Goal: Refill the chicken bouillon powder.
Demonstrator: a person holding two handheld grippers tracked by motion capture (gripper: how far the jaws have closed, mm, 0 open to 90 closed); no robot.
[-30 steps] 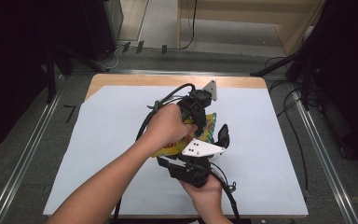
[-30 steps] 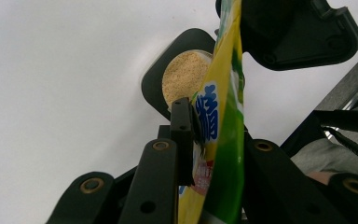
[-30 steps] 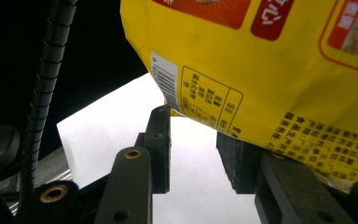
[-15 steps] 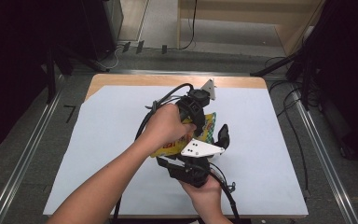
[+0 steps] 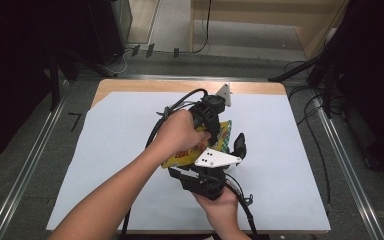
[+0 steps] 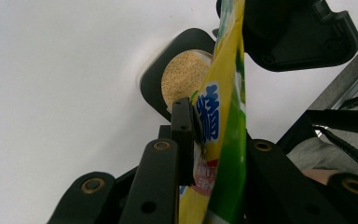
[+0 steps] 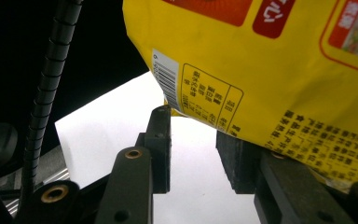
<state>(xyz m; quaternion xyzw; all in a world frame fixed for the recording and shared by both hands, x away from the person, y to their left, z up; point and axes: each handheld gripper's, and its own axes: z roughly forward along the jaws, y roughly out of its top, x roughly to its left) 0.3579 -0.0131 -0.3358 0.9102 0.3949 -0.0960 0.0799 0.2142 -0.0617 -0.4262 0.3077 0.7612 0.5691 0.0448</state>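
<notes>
A yellow and green snack packet (image 5: 223, 133) hangs above the middle of the table, between the two hands. My left gripper (image 5: 209, 121), held from above, is shut on it; in the left gripper view the jaws of this gripper (image 6: 214, 133) pinch the packet (image 6: 223, 100) edge-on. My right gripper (image 5: 234, 149) sits just below and nearer the person, with its white plate on top. It (image 7: 193, 137) stands open with white table in the gap, and the packet (image 7: 270, 60) hangs just above its jaw tips, overlapping the right one. One sandy pad (image 6: 182, 77) of the right gripper faces the packet.
A white sheet (image 5: 120, 150) covers most of the wooden table (image 5: 145, 86). Black cables (image 5: 242, 207) trail from both grippers toward the near edge. Metal rails (image 5: 347, 165) run along both sides, with dark equipment and cables on the floor beyond.
The right gripper's jaws have opened and one black jaw now stands apart to the right of the packet. The left gripper keeps its hold and has barely moved.
</notes>
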